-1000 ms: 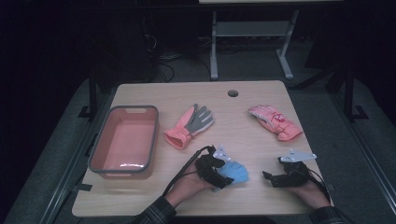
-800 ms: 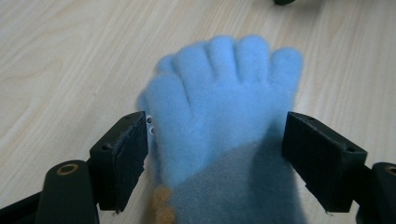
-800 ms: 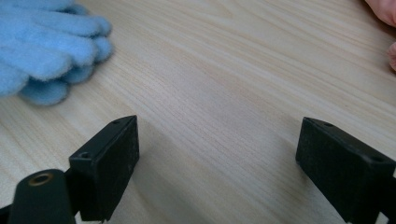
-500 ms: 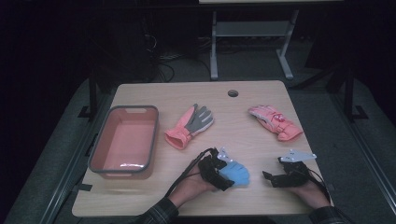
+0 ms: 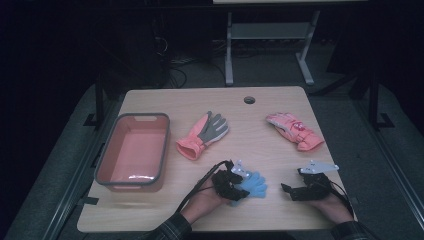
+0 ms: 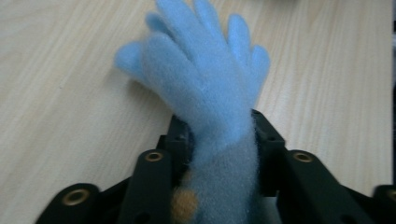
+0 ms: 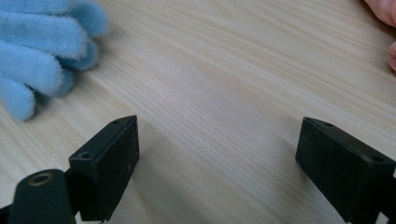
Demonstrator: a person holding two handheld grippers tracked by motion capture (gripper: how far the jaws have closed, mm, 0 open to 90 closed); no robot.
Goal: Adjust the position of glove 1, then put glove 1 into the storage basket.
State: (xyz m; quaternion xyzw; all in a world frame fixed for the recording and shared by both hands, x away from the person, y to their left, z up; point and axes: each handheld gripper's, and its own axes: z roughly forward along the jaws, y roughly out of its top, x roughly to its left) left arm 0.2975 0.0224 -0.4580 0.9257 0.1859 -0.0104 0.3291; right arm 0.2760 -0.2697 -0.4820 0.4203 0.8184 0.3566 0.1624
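Note:
A fluffy light-blue glove (image 5: 255, 184) lies near the table's front edge, fingers pointing away from my left gripper (image 5: 237, 187). In the left gripper view my left gripper (image 6: 222, 140) has just been closing, and its black jaws now press on both sides of the blue glove (image 6: 205, 84) at the cuff. My right gripper (image 5: 286, 189) rests on the table to the right, apart from the glove. In the right gripper view it (image 7: 217, 154) stands open over bare wood, with the blue glove's fingertips (image 7: 37, 42) at the upper left.
A salmon bin with a grey rim (image 5: 143, 115) stands at the left. A pink-and-grey glove (image 5: 202, 134) lies mid-table and a pink glove (image 5: 293, 130) at the right. A cable hole (image 5: 249, 99) sits near the far edge.
My left hand has edged slightly onto the blue glove's cuff. The right hand and the other gloves have not moved.

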